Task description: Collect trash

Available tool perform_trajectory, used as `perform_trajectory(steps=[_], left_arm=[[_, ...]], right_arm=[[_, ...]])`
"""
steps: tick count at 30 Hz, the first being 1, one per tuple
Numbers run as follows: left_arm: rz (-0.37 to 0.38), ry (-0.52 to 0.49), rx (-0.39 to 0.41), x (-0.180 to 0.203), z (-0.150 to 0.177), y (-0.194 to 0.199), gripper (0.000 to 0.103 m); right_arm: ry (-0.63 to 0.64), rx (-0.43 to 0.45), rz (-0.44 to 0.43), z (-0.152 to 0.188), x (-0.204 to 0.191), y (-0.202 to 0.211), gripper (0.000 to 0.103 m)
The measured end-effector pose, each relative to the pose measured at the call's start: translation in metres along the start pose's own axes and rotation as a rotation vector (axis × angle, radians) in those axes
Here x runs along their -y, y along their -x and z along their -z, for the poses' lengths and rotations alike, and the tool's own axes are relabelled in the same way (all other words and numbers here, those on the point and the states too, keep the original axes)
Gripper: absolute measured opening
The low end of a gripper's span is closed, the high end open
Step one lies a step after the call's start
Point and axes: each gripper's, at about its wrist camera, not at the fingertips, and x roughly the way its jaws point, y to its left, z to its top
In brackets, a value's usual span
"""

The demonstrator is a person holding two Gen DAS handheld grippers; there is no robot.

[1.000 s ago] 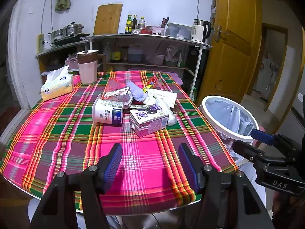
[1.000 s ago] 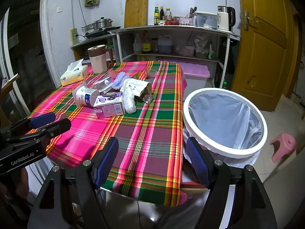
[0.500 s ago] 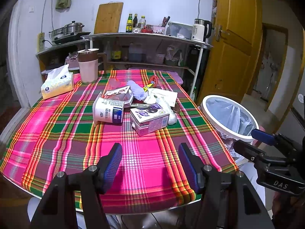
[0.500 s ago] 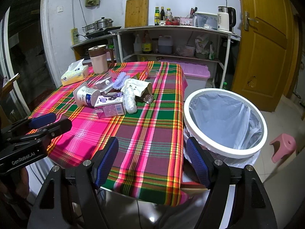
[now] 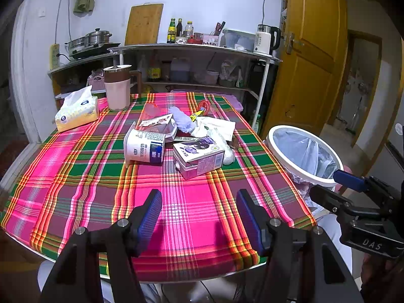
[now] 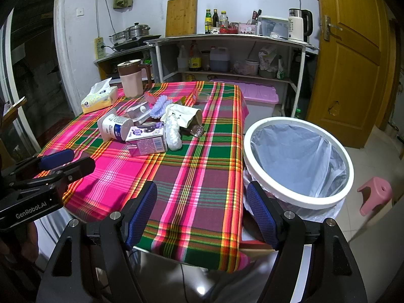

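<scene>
hardly anything moved; left gripper [image 5: 199, 217] crept fwd, both claws wide open, empty. purple cardboard milk carton [image 5: 199, 157] lies mid-table w/ other litter, left of white-rimmed lined bin [image 6: 298, 161]. prob light, crushable; pinch across its narrow sides.

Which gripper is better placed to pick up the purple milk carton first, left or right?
Left. The left gripper is open and faces the purple milk carton straight ahead. The right gripper, also open, hangs near the table edge by the trash bin.
</scene>
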Motion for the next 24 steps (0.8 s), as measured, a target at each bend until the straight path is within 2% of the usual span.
perform_trajectory(steps=[24], left_arm=[[-0.004, -0.003, -0.003, 0.0001, 0.0025, 0.0007, 0.061]], right_arm=[[0.000, -0.004, 0.000, -0.0001, -0.0010, 0.0013, 0.074]])
